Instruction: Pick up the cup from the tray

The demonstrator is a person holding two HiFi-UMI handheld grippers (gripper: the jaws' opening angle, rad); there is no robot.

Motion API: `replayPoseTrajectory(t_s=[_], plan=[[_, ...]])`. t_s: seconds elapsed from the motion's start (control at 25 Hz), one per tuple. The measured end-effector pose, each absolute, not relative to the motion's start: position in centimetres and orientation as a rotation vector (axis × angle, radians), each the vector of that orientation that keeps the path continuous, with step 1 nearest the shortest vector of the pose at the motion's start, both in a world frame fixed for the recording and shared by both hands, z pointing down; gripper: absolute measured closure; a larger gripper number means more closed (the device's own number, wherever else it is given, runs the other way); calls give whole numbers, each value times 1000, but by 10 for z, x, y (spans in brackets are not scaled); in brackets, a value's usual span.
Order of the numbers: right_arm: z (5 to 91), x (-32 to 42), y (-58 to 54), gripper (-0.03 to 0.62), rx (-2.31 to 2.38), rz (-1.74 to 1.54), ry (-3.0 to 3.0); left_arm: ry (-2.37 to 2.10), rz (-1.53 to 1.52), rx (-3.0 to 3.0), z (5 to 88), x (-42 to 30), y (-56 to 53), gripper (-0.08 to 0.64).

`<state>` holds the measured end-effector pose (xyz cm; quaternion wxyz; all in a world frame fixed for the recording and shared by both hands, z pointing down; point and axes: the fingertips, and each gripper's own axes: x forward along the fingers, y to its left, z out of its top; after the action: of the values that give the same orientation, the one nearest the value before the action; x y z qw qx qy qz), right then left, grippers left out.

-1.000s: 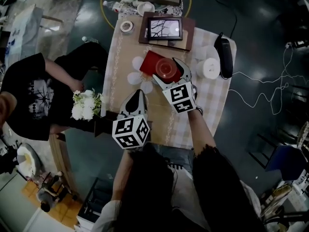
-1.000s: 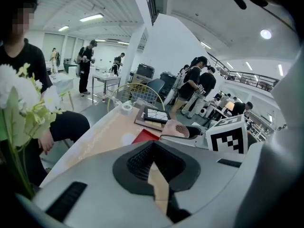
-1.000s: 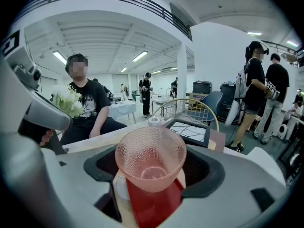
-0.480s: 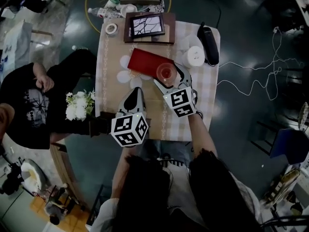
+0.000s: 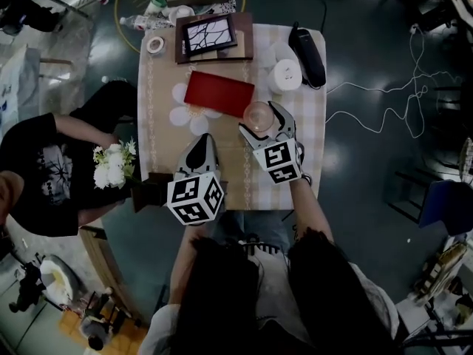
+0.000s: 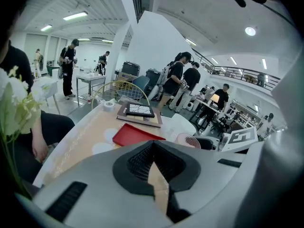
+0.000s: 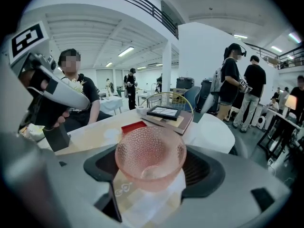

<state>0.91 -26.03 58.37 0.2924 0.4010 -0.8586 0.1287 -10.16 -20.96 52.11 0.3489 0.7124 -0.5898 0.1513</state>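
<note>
A pink dimpled glass cup (image 5: 258,114) sits between the fingers of my right gripper (image 5: 259,119), just off the right end of the red tray (image 5: 216,92). In the right gripper view the cup (image 7: 151,152) fills the space between the jaws, and my right gripper (image 7: 151,167) is shut on it above the tablecloth. The tray (image 7: 134,126) lies behind it, with nothing on it. My left gripper (image 5: 204,140) hovers at the table's near edge, left of the cup, jaws together and holding nothing. The left gripper view shows the tray (image 6: 137,135) ahead of the left gripper (image 6: 154,159).
A framed picture (image 5: 208,34) on a brown board lies at the table's far end, next to a tape roll (image 5: 154,45). At far right are a white round device (image 5: 284,75) and a black object (image 5: 307,44). A seated person holds white flowers (image 5: 111,166) at left.
My right gripper has carried the cup off the red tray, to the right and toward me. The left gripper has kept its place by the table's near edge.
</note>
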Motion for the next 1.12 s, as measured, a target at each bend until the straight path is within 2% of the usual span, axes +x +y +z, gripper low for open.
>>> replayPoseTrajectory(t_s=[0.64,0.92,1.12], plan=[[610,37,-240,195,1103,392,-2264,-1491,421,1862,530,-89,-205,552],[622,47,-235,204,1056,277,-2217,-1499,449,1861,534,-85,-201,552],[625,46,-234,202,1101,435,-2281,-1501,450,1846,539,-86,-197,552]])
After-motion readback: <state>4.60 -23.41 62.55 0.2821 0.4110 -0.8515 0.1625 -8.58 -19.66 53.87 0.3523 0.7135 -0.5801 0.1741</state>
